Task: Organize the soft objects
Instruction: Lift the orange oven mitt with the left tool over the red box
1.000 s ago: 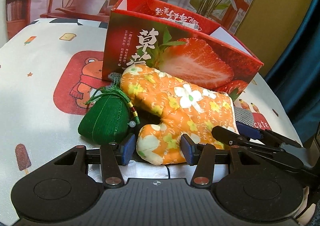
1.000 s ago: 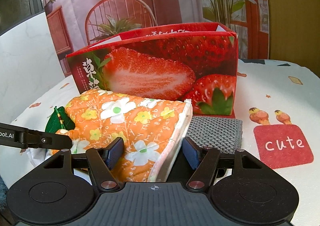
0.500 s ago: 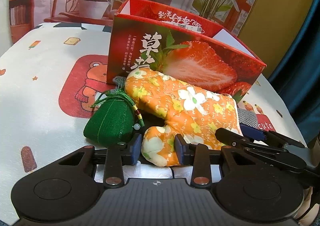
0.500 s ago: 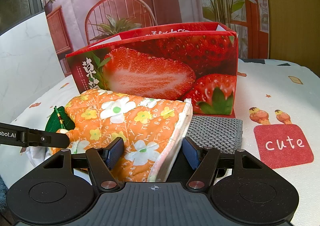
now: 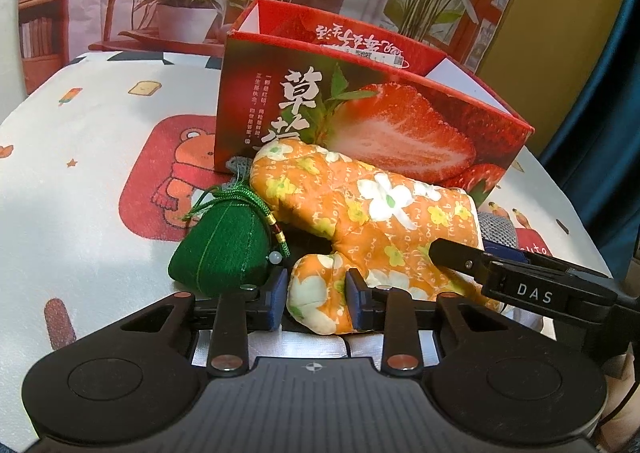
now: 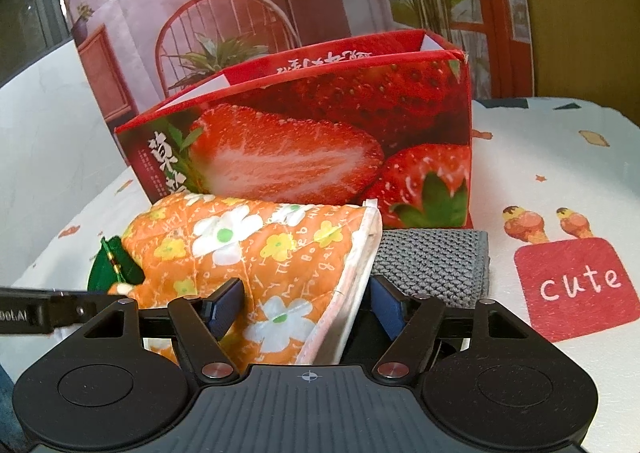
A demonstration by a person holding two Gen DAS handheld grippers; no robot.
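Observation:
An orange floral oven mitt (image 5: 360, 209) lies on the table in front of a red strawberry box (image 5: 380, 109). My left gripper (image 5: 316, 295) is shut on the mitt's thumb. My right gripper (image 6: 306, 307) is open, its blue pads on either side of the mitt's cuff (image 6: 280, 273). A green zongzi-shaped pouch (image 5: 224, 245) with a cord sits left of the mitt, touching it; it also shows in the right wrist view (image 6: 114, 267). A grey knitted cloth (image 6: 432, 261) lies under the mitt's cuff end, beside the box (image 6: 320, 149).
The table has a white cloth with cartoon prints: a bear patch (image 5: 172, 177) and a red "cute" patch (image 6: 576, 285). The box is open at the top. A backdrop with printed plants and a chair stands behind the table.
My left gripper has closed from wide open onto the mitt's thumb. The mitt has lifted slightly at that end. My right gripper has stayed open around the cuff.

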